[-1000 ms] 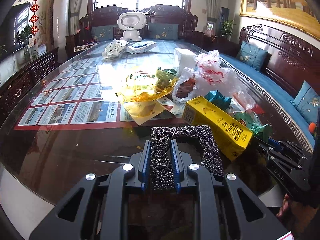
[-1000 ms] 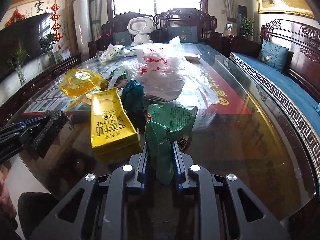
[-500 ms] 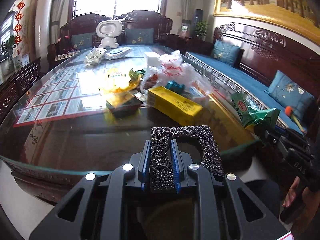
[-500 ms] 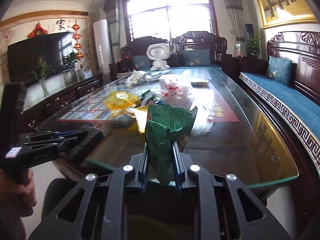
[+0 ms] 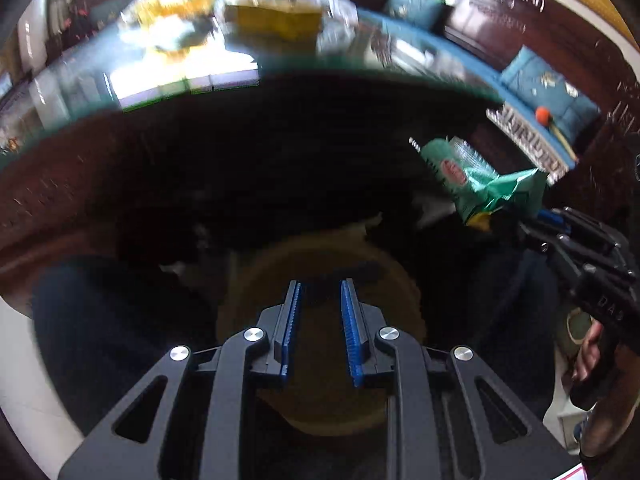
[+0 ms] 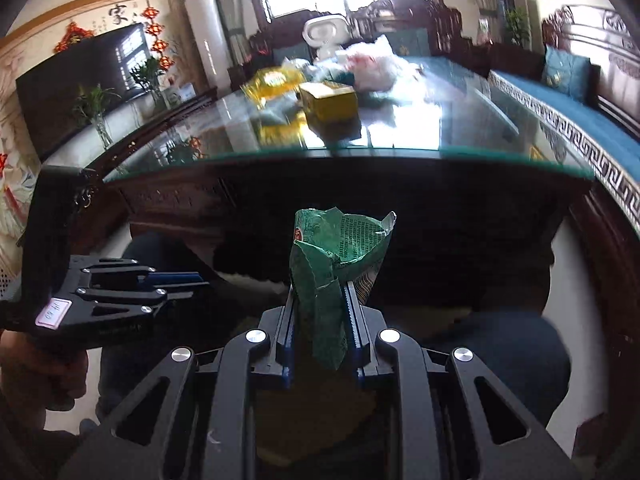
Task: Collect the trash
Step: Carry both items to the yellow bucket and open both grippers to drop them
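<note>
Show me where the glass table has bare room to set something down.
Bare glass table runs right of the yellow box, out to the edge by the blue bench, and along the near edge. Crowded: around the yellow bag and white plastic bags.

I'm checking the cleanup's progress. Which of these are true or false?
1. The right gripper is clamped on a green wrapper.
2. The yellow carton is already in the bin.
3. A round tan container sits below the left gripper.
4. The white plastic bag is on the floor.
1. True. The right gripper pinches the crumpled green wrapper, held off the glass table.
2. False. The yellow carton lies on the glass table.
3. True. In the left wrist view, a round tan container, likely the bin, lies under the left gripper.
4. False. The white plastic bag is on the table, behind the carton.
</note>
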Motion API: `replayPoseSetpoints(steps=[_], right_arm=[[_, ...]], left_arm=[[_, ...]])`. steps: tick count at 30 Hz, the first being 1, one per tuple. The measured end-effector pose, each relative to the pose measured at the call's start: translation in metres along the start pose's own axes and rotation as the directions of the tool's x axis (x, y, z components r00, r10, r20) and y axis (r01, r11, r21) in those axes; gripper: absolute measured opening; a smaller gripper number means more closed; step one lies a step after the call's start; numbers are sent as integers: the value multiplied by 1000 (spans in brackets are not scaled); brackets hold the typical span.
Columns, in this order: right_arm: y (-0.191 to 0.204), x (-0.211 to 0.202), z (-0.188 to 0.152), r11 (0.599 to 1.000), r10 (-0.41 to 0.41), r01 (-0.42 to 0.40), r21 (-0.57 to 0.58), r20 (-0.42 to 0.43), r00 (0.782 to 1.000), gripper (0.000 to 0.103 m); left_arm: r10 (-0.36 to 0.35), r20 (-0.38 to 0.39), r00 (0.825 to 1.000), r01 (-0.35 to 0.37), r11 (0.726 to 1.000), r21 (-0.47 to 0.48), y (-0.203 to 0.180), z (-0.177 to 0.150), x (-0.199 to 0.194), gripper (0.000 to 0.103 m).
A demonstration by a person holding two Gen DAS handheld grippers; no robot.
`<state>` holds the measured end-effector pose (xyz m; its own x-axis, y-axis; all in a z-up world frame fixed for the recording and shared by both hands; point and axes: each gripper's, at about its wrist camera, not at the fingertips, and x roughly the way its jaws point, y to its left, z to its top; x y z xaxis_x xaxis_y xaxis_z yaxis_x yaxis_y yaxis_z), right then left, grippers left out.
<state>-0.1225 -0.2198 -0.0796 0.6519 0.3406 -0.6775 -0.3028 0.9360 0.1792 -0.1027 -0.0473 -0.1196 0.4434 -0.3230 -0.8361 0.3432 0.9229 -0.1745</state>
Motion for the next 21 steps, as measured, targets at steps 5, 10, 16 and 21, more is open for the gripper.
replayPoseSetpoints(steps=[5, 10, 16, 21], right_arm=[[0, 13, -17, 1000, 0, 0, 11, -50, 999, 21], [3, 29, -24, 1000, 17, -17, -1, -102, 995, 21], [13, 37, -23, 998, 39, -46, -42, -152, 988, 42], [22, 29, -19, 995, 37, -48, -86, -127, 991, 52]], left_arm=[[2, -72, 997, -2, 1000, -6, 0, -17, 23, 25], [92, -50, 994, -91, 995, 28, 5, -21, 15, 69], [155, 14, 988, -155, 988, 2, 18, -7, -3, 73], [171, 29, 985, -170, 985, -20, 28, 2, -11, 75]])
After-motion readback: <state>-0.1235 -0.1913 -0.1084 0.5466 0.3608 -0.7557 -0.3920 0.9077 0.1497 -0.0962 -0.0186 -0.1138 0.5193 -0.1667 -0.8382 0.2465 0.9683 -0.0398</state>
